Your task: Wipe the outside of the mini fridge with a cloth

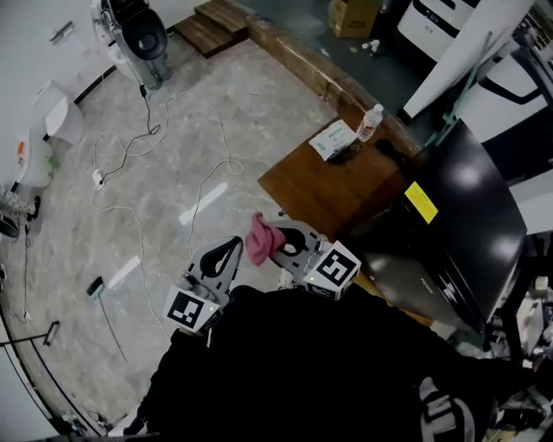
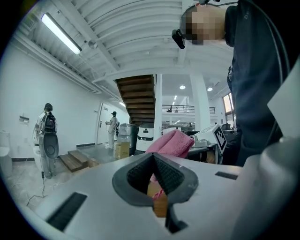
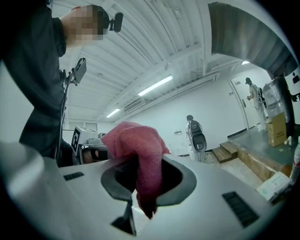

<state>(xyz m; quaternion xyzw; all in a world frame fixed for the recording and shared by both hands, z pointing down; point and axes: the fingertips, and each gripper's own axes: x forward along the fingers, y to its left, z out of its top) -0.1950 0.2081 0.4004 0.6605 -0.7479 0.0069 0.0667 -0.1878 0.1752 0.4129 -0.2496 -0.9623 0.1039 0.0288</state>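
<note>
The black mini fridge (image 1: pixel 467 207) with a yellow label stands at the right, beside a low wooden table (image 1: pixel 320 186). A pink cloth (image 1: pixel 261 239) is pinched in my right gripper (image 1: pixel 273 243), held close in front of my body and left of the fridge. In the right gripper view the cloth (image 3: pixel 136 145) bulges above the jaws and hangs down through my right gripper (image 3: pixel 140 161). My left gripper (image 1: pixel 233 244) is just left of the cloth with its jaws together and nothing in them. In the left gripper view, the cloth (image 2: pixel 171 142) shows beyond my left gripper (image 2: pixel 153 157).
On the table lie a water bottle (image 1: pixel 369 123) and a tissue pack (image 1: pixel 332 138). Loose cables (image 1: pixel 155 129) run over the stone floor to the left. Wooden steps (image 1: pixel 212 26) and a cardboard box (image 1: pixel 352 15) are at the back. Two people (image 2: pixel 112 126) stand far off.
</note>
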